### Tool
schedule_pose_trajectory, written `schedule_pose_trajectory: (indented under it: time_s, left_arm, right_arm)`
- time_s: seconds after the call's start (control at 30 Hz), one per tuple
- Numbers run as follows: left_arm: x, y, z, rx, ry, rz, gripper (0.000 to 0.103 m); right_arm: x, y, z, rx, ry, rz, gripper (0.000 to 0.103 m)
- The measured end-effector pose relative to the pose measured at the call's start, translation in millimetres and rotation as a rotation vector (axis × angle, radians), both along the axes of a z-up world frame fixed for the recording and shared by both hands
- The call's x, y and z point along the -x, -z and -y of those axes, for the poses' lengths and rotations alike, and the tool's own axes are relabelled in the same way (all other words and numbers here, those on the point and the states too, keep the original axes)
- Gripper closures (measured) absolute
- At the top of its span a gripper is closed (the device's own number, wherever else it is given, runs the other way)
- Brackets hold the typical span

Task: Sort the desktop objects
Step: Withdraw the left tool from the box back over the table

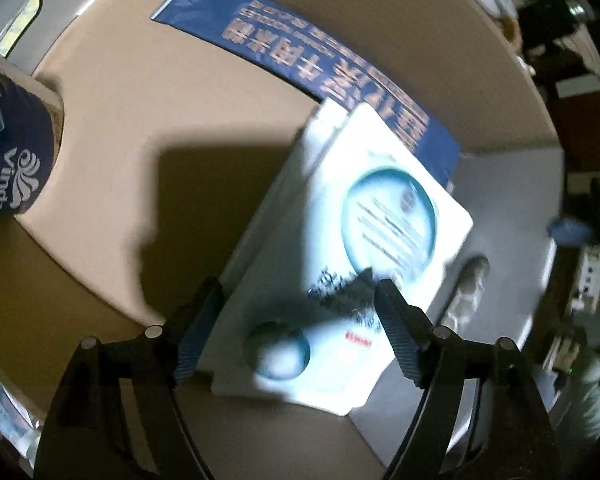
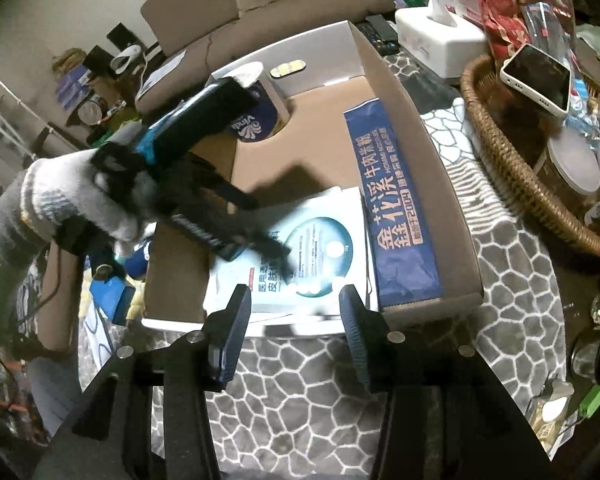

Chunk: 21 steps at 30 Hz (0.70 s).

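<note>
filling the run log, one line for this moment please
left hand-held gripper: open over white packet | right hand-held gripper: open, empty | packet in cardboard box

packet [image 2: 300, 256] in box [image 2: 424, 128], seemingly beside pouch [image 2: 396, 216]
</note>
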<state>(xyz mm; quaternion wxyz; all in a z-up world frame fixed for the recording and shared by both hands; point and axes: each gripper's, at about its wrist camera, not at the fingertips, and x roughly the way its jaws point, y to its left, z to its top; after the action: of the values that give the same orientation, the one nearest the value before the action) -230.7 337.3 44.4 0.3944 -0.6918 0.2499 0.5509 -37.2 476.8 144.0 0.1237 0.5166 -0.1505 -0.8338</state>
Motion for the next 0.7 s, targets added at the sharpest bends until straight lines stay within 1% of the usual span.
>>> schedule_pose_trajectory:
  time_s: [0.03, 0.1, 0.13, 0.2, 0.23, 0.27, 0.33, 0.37, 0.4, 0.43, 0.47, 0.5, 0.53, 0.6, 0.67, 0.7]
  left_arm:
    - [-2, -1, 3, 0.009, 0.007, -0.006, 0.027]
    - [-4, -8, 10, 0.021, 0.002, -0.048, 0.027]
    - [-3, -16, 16, 0.007, -0.015, -0.068, 0.027]
    - [-3, -39, 29, -0.071, -0.054, -0.090, 0.026]
    - [-4, -53, 38, -0.115, -0.085, -0.099, 0.020]
    - [-6, -68, 50, -0.157, -0.112, -0.117, 0.014]
    - [-12, -93, 73, -0.236, -0.150, -0.137, 0.011]
    - [-16, -105, 88, -0.269, -0.180, -0.150, 0.010]
    - [-17, -114, 99, -0.293, -0.206, -0.163, 0.010]
    - [-22, -124, 120, -0.322, -0.231, -0.179, 0.007]
    - [-29, -129, 135, -0.341, -0.249, -0.189, 0.001]
    - [-36, -134, 137, -0.351, -0.270, -0.201, 0.000]
    - [-50, -140, 162, -0.362, -0.301, -0.226, 0.000]
    - [-70, -145, 194, -0.374, -0.337, -0.255, 0.000]
    - [-96, -153, 233, -0.374, -0.384, -0.302, 0.000]
    - [-106, -152, 252, -0.379, -0.410, -0.310, 0.000]
  right_arm:
    - [1, 0, 0, 0.008, 0.005, -0.004, 0.054]
    - [1, -2, 1, 0.016, 0.010, -0.012, 0.053]
    - [1, -5, 5, 0.025, 0.007, -0.020, 0.053]
    - [-2, -11, 12, 0.030, 0.002, -0.037, 0.051]
    - [-4, -15, 17, 0.033, -0.005, -0.045, 0.050]
    - [-5, -19, 22, 0.036, -0.013, -0.055, 0.046]
    - [-9, -26, 36, 0.040, -0.029, -0.067, 0.037]
    - [-10, -28, 43, 0.042, -0.038, -0.071, 0.035]
    - [-11, -31, 49, 0.045, -0.047, -0.076, 0.031]
    - [-12, -34, 60, 0.054, -0.060, -0.085, 0.027]
    - [-13, -37, 67, 0.062, -0.069, -0.093, 0.025]
    - [-15, -41, 79, 0.074, -0.083, -0.105, 0.020]
    - [-17, -44, 90, 0.083, -0.095, -0.114, 0.016]
    - [-20, -47, 109, 0.098, -0.119, -0.121, 0.015]
    - [-24, -49, 135, 0.109, -0.150, -0.124, 0.014]
    - [-25, -49, 146, 0.113, -0.165, -0.124, 0.014]
